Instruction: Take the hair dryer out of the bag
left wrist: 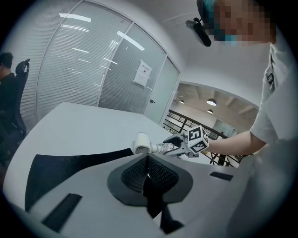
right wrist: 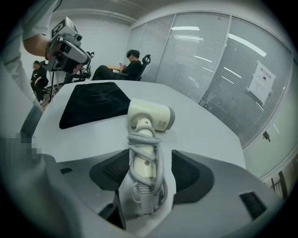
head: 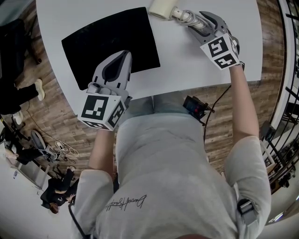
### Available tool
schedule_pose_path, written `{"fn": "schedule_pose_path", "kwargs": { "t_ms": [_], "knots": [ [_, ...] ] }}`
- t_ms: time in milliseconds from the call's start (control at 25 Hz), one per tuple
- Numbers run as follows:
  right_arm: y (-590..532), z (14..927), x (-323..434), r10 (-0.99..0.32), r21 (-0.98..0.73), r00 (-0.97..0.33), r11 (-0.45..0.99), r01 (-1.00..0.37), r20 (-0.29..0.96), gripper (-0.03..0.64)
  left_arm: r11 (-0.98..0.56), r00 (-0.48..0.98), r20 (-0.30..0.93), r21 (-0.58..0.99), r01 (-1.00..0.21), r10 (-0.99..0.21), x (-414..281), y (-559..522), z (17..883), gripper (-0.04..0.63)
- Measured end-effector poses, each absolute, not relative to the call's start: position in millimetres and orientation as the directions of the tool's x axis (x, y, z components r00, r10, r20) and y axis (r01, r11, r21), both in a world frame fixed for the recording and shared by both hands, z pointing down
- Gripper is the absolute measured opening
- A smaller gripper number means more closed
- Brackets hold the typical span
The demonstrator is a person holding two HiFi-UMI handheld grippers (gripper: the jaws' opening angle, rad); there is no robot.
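At the head view's top edge, the right tongs (head: 189, 18) clamped the hair dryer (head: 163, 7) by its cord-wound handle (right wrist: 144, 158), outside the flat bag (head: 112, 39) on the surface (head: 196, 65). The left tongs (head: 122, 56) were together, empty. The dryer looked light, rigid and slick, and the handle seemed the surest hold.

The hair dryer (head: 163, 8), at the top middle of the head view, is cream, with a pale grey cord (right wrist: 158, 158) wound round its handle. The bag (head: 111, 43), at upper left, is plain black and lies on a white worktop (head: 187, 60). The left gripper (head: 123, 53) and right gripper (head: 192, 19) are light grey, their fingers (right wrist: 186, 174) faced in textured black. Each carries black-and-white square markers. The floor (head: 56, 116) is brown wood planking. The person's shirt (head: 163, 163) is pale grey with dark script.
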State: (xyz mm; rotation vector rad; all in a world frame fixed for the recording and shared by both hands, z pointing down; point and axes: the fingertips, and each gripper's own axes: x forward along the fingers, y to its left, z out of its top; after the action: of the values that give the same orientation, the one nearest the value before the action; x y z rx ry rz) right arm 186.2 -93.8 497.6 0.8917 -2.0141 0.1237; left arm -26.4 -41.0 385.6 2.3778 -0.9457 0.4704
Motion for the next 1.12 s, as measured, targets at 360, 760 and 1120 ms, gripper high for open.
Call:
{"fn": "schedule_pose_path", "kwargs": {
  "t_ms": [360,760,1120],
  "knots": [
    [-89.1,471.0,193.5,-0.587,0.260,-0.322,0.696,-0.669,0.743,0.276,-0.625,0.699,0.477,0.335,-0.705,-0.533,-28.9,-37.6,372.8,0.012],
    [-78.2,443.9,174.9,-0.597,0.204,-0.380,0.685,-0.699,0.706,0.257,-0.632,0.699,0.463,0.322,-0.705,-0.545,-31.7,-39.3,368.4,0.012],
    [-54.2,400.9,123.5,-0.658,0.204,-0.392,0.641,-0.740,0.643,0.040,-0.649,0.688,0.465,0.273,-0.710,-0.557,-39.9,-41.1,360.9,0.012]
  ]
}}
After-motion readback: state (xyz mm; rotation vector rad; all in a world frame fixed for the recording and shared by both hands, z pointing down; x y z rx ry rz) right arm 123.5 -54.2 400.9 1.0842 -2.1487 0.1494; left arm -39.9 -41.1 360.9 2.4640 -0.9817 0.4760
